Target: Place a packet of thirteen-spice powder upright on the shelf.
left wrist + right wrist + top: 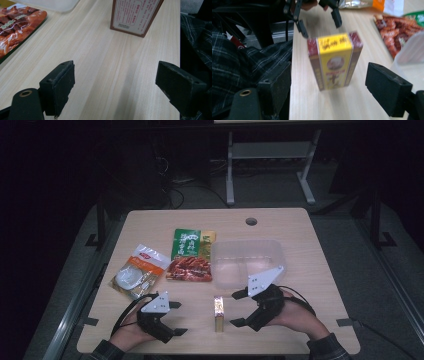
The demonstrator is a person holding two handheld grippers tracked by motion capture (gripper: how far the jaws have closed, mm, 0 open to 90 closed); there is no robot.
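Two tongs, left (176,318) and right (239,308), both released, flank one box (219,314); beyond lie three packets and one tub (248,261).

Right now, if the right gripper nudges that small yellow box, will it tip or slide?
The box stands on a narrow face on the table, taller than wide, so a high nudge would probably tip it. It looks like stiff card, likely light. The smooth table may let it slide if pushed low.

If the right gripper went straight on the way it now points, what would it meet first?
Most likely the small yellow and red box. In the right gripper view it stands on the table just ahead of the open right gripper, roughly centred between the jaws. Depth is uncertain, but nothing lies nearer.
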